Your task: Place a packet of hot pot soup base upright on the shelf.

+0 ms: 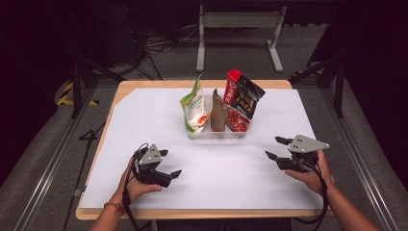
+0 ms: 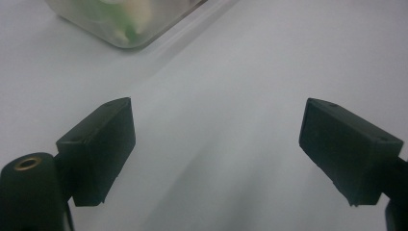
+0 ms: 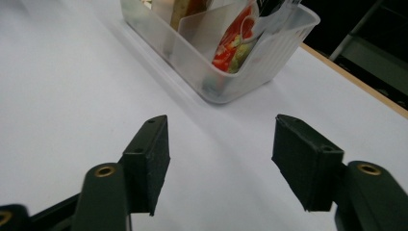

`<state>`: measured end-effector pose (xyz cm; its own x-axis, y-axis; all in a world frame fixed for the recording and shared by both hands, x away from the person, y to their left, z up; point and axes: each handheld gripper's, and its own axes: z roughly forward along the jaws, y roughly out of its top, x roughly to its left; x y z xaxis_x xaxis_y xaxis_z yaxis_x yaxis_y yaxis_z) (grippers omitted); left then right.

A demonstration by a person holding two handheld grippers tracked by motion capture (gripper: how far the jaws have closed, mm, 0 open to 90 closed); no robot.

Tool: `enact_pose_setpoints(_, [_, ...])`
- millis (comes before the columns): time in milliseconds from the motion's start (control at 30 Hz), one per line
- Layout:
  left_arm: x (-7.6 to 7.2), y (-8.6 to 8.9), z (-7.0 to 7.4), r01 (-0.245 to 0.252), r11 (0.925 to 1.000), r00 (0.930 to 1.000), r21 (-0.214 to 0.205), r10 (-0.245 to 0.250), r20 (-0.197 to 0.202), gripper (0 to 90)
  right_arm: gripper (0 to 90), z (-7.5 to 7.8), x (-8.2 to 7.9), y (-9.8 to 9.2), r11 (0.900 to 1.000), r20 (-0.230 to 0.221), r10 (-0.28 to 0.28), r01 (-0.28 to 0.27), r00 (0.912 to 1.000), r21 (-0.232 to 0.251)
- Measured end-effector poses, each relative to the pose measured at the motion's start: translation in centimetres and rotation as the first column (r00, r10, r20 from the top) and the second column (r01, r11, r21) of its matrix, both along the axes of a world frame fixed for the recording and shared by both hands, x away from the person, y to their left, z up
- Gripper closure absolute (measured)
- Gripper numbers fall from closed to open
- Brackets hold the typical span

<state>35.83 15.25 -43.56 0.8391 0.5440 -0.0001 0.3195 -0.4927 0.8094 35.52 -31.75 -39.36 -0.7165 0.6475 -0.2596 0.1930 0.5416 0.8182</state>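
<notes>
**High view: both grippers wait apart, short of the snack tub**

High view shows the clear plastic tub (image 1: 217, 134) standing ahead of both grippers, farther out on the white sheet (image 1: 144, 110). Three snack bags stand upright in it: a green-and-white bag (image 1: 194, 108), a brown bag (image 1: 218, 115) in the middle and a red-and-black bag (image 1: 242, 98). Standing on end, the bags offer their tops to a grip from above, which is likely why they are packed this way.

The left gripper (image 1: 169, 163) rests low on the sheet, jaws spread wide, nothing between them; the tub's corner (image 2: 120, 29) lies ahead and to its left. The right gripper (image 1: 277, 148) is also released, empty, and points toward the tub (image 3: 250, 57) just ahead.
</notes>
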Motion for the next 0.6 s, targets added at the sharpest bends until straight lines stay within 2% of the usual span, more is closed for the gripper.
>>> enact_pose_setpoints(267, [0.0,-0.1,0.0,-0.001,1.0,1.0,0.002,0.001,0.003,13.4,25.1,-1.1,-1.0,-0.9,1.0,-0.009,-0.004,0.004,1.0,0.008])
enact_pose_setpoints(467, [0.0,-0.2,-0.1,-0.002,0.9999,1.0,0.016,0.002,0.006,13.3,21.8,-1.8,-1.8,-2.1,0.9999,-0.013,-0.001,0.001,0.9999,0.015])
enact_pose_setpoints(600, [0.0,-0.2,-0.1,-0.002,0.9999,1.0,0.016,0.002,0.006,13.2,18.5,-2.1,-2.4,-2.7,0.9997,-0.002,-0.02,0.02,0.9998,0.015])
